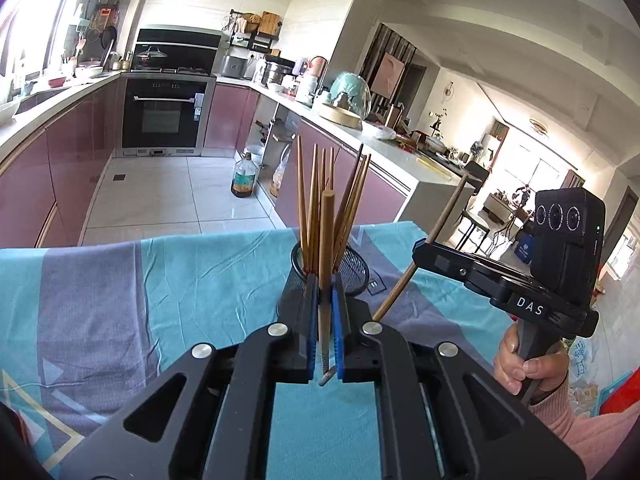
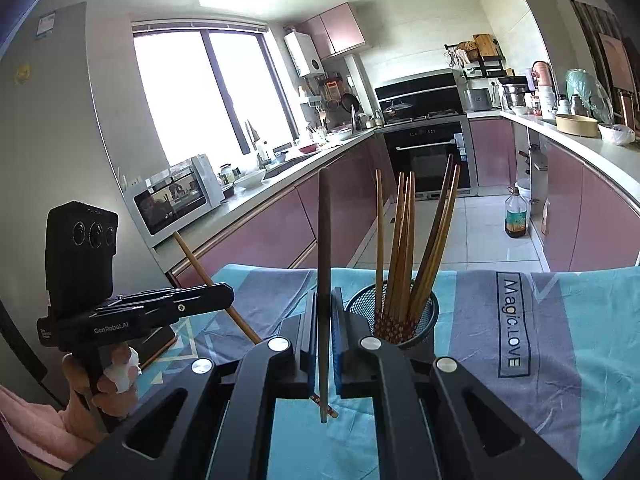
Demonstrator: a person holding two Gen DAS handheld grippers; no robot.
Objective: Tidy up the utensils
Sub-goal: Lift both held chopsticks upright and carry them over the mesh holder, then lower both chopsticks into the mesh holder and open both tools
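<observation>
The right gripper (image 2: pixel 324 300) clamps a dark chopstick (image 2: pixel 324 240) upright, just left of a mesh holder (image 2: pixel 424 312) full of chopsticks (image 2: pixel 404 240), on a teal cloth (image 2: pixel 560 340).

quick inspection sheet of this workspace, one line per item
surface: table under a teal and grey patterned cloth, wrinkled.
job's things: black mesh holder upright on the cloth, holding a bunch of chopsticks that lean apart; one chopstick in the left gripper, one dark chopstick in the right gripper.
clutter: nothing seen on the cloth apart from the holder.
grippers: left gripper shut on its chopstick; right gripper shut on its chopstick; each held by a hand in a pink sleeve.
cables: nothing seen.
surroundings: kitchen with pink cabinets, oven, crowded counters, oil bottle on the tiled floor.
</observation>
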